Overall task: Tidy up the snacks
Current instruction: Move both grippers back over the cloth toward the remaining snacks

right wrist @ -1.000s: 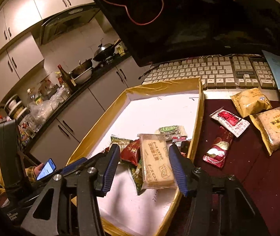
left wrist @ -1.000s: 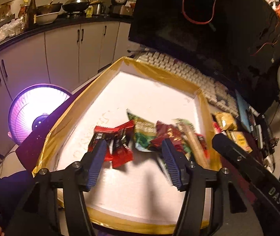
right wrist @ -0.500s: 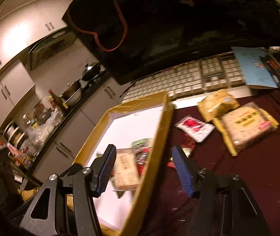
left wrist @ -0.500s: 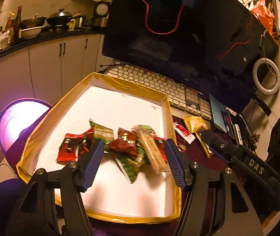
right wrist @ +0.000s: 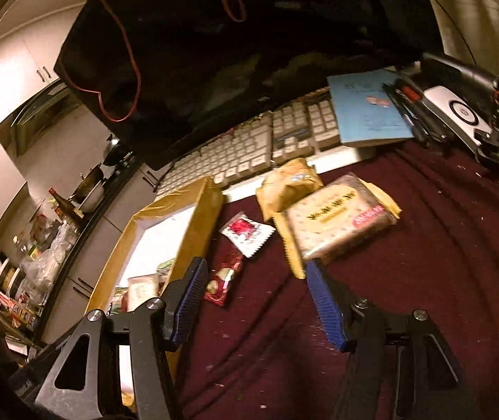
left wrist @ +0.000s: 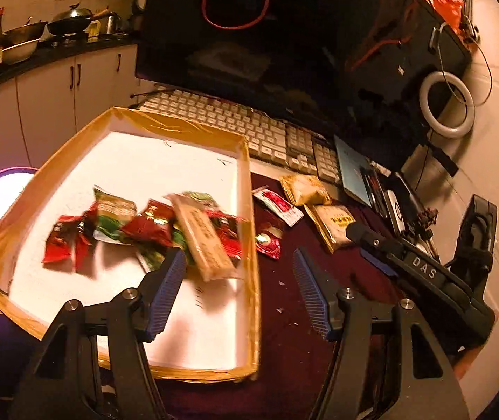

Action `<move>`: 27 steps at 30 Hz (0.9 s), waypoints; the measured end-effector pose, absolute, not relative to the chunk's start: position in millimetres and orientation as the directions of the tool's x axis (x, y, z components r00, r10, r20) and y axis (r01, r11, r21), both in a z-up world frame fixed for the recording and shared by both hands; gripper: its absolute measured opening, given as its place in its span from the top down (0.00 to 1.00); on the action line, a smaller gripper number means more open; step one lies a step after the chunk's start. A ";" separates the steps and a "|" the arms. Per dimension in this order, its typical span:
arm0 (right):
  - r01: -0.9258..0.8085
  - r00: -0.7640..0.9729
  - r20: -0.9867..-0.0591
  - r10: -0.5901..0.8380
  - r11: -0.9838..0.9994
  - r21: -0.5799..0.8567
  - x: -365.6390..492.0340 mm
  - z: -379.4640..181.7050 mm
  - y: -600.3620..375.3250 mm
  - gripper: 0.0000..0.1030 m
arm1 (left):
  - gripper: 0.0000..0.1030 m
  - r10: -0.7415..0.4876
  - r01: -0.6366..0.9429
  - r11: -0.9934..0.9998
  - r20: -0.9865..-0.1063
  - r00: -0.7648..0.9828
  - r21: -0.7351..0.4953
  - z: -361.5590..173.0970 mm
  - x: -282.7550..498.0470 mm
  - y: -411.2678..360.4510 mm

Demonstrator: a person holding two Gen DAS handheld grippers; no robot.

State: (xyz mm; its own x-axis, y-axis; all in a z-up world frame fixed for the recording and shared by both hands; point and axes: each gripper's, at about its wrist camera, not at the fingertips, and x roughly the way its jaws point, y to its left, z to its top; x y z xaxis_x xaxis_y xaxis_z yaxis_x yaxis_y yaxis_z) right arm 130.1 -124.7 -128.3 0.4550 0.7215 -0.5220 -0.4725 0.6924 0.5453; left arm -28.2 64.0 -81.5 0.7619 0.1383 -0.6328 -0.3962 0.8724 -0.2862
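Both claws hang wide and empty: my left claw [left wrist: 238, 290] straddles the near right rim of the tray, my right claw [right wrist: 256, 301] hovers over bare cloth with nothing between its blue pads.

Biggest thing under me is the counter [right wrist: 442, 280], draped in dark red cloth, with a black monitor [left wrist: 284, 35] and a white keyboard [left wrist: 235, 122] at the back. Next comes the gold-rimmed white tray [left wrist: 74, 147], holding a loose heap of packets across its middle, the long tan biscuit pack [left wrist: 203, 241] on top.

Four snacks remain out on the cloth beside the tray: the large cracker pack [right wrist: 337, 220], a crumpled yellow pack [right wrist: 291, 182] just behind and touching it, a white-and-red sachet [right wrist: 247, 234], and a small red sweet packet [right wrist: 224, 276] nearest the tray wall.

I judge I am between loads, reaching for the next piece. My right claw should go forward and down onto the cracker pack and close across its shorter width.
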 end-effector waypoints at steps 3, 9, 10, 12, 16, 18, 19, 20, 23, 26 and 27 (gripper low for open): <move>-0.466 0.455 -0.535 0.712 0.703 0.538 133.4 -132.2 -129.0 0.40 | 0.39 0.128 -0.386 0.878 -0.637 0.760 -0.284 -82.1 -25.2 58.2; -0.448 0.435 -0.561 0.704 0.710 0.543 136.8 -145.5 -130.2 0.40 | 0.39 0.119 -0.378 0.886 -0.653 0.748 -0.271 -85.7 -17.8 47.6; -0.447 0.435 -0.560 0.705 0.709 0.546 137.1 -146.0 -130.5 0.40 | 0.39 0.119 -0.378 0.886 -0.655 0.746 -0.269 -86.3 -17.0 46.7; -0.446 0.431 -0.556 0.711 0.703 0.554 137.0 -146.9 -131.1 0.40 | 0.39 0.118 -0.377 0.886 -0.656 0.746 -0.269 -86.4 -15.9 44.3; -0.456 0.420 -0.552 0.721 0.693 0.558 136.9 -146.9 -130.0 0.40 | 0.39 0.119 -0.374 0.889 -0.656 0.745 -0.263 -85.8 -13.5 39.5; -0.459 0.411 -0.551 0.726 0.687 0.563 136.7 -147.5 -129.7 0.40 | 0.39 0.118 -0.371 0.891 -0.656 0.745 -0.261 -85.8 -12.6 37.6; -0.459 0.410 -0.550 0.728 0.685 0.565 137.2 -147.6 -129.2 0.40 | 0.39 0.118 -0.370 0.892 -0.657 0.745 -0.259 -85.8 -12.1 36.7; -0.458 0.409 -0.550 0.729 0.685 0.567 137.4 -147.9 -129.3 0.40 | 0.39 0.119 -0.370 0.892 -0.658 0.744 -0.258 -85.9 -11.7 35.8; -0.452 0.407 -0.552 0.728 0.685 0.571 138.4 -149.0 -129.7 0.40 | 0.39 0.118 -0.370 0.893 -0.660 0.742 -0.257 -86.2 -10.5 34.5; -0.442 0.405 -0.558 0.724 0.689 0.574 140.1 -150.6 -129.9 0.40 | 0.39 0.120 -0.372 0.893 -0.662 0.740 -0.254 -86.5 -9.6 33.8; -0.440 0.403 -0.558 0.725 0.688 0.577 140.4 -151.0 -129.8 0.40 | 0.39 0.120 -0.373 0.892 -0.663 0.739 -0.254 -86.6 -9.5 33.7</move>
State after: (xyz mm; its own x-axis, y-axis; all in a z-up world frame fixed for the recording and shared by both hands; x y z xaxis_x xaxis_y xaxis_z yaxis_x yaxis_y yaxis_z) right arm 140.4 -129.8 -151.0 0.4027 0.7253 -0.5583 -0.4400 0.6883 0.5768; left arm -9.5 33.7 -86.6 0.7389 0.1202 -0.6630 -0.3732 0.8923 -0.2541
